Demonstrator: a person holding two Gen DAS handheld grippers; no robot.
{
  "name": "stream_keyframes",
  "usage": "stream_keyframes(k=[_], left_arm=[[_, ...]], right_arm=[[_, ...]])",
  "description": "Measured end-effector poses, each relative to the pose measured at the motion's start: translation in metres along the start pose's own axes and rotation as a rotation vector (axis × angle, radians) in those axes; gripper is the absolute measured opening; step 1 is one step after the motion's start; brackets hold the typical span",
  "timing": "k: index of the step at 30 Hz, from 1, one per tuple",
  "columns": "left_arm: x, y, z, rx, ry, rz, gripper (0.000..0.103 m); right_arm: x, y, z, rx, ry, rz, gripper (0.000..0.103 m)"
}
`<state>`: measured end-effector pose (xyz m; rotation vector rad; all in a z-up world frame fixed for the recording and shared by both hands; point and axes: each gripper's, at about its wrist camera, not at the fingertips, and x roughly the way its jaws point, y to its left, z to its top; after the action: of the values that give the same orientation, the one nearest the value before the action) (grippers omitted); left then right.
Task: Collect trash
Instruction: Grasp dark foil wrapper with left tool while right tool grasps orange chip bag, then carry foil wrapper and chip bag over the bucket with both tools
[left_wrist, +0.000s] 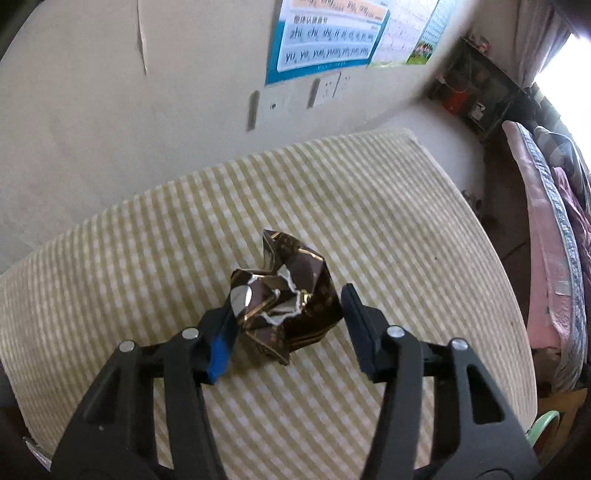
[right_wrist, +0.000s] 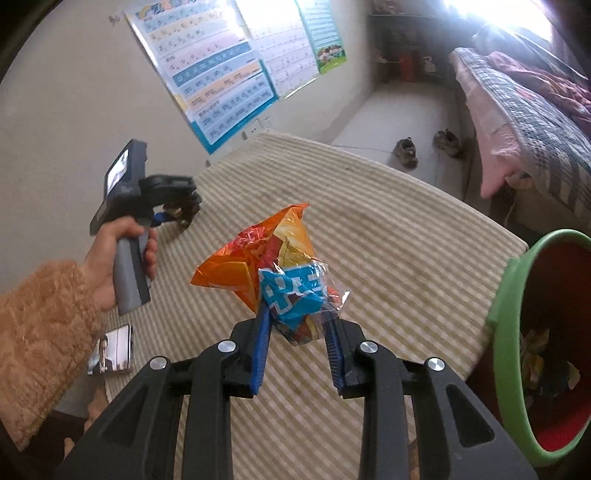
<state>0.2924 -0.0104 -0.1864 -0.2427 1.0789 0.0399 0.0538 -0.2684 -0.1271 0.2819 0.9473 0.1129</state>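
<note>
A crumpled brown and gold wrapper (left_wrist: 295, 295) rests on the yellow-checked table (left_wrist: 351, 192). My left gripper (left_wrist: 288, 301) has a finger against each side of it, and the right wrist view shows it (right_wrist: 181, 210) at the table's far left with a hand (right_wrist: 114, 254) around its handle. My right gripper (right_wrist: 295, 314) is shut on a bunch of orange and blue snack wrappers (right_wrist: 273, 266), held a little above the table (right_wrist: 399, 229). A green bin (right_wrist: 498, 306) with a red inside stands past the table's right edge, with trash in its bottom.
A phone (right_wrist: 112, 350) lies at the table's near left edge, beside a fuzzy tan sleeve (right_wrist: 40, 332). Posters hang on the wall behind the table. A bed (right_wrist: 535, 110) stands at the right, and a pair of shoes (right_wrist: 406, 151) lies on the floor.
</note>
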Motion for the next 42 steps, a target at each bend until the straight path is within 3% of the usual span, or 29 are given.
stream_keyframes(k=[7, 13, 19, 23, 31, 42], left_arm=[[-0.063, 0.006, -0.043, 0.059, -0.071, -0.034, 0.05], [-0.128, -0.003, -0.103, 0.197, -0.143, -0.046, 0.051], [-0.165, -0.005, -0.144, 0.204, -0.139, -0.096, 0.051], [-0.17, -0.008, -0.162, 0.2, -0.112, -0.125, 0.051], [-0.189, -0.031, -0.174, 0.258, -0.135, -0.155, 0.051], [-0.206, -0.064, -0.184, 0.353, -0.172, -0.173, 0.051]], right_arm=[[-0.01, 0.003, -0.003, -0.017, -0.039, -0.006, 0.027], [-0.016, 0.004, -0.013, -0.007, -0.041, -0.006, 0.027], [-0.027, 0.009, -0.017, -0.011, -0.059, -0.009, 0.027], [-0.037, 0.015, -0.022, -0.023, -0.07, -0.003, 0.028], [-0.056, 0.011, -0.028, -0.022, -0.096, -0.014, 0.027], [-0.082, -0.023, -0.037, 0.043, -0.124, -0.069, 0.028]])
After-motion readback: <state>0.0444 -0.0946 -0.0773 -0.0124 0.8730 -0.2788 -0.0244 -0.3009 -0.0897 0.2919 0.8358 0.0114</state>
